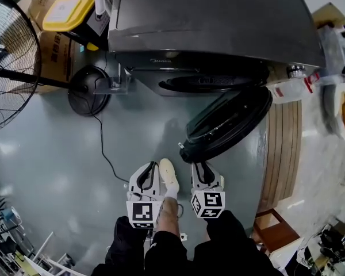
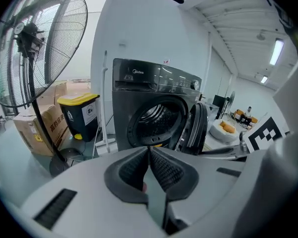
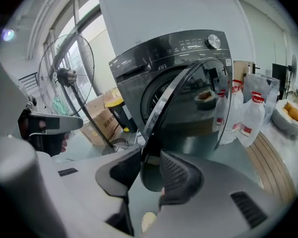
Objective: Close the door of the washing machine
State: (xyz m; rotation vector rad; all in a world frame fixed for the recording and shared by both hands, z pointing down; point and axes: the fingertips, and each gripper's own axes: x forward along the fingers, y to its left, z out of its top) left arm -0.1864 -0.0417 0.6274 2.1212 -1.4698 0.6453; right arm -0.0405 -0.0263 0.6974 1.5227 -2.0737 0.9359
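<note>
The dark grey front-loading washing machine (image 1: 218,27) fills the top of the head view, its round black glass door (image 1: 227,122) swung out at centre right. The right gripper (image 1: 202,167) has its jaws apart with the door's rim between them (not clamped, I judge); the left gripper (image 1: 146,174) is closed on nothing. Push the rim steadily along its arc toward the drum opening (image 1: 210,84) until it latches.
</note>
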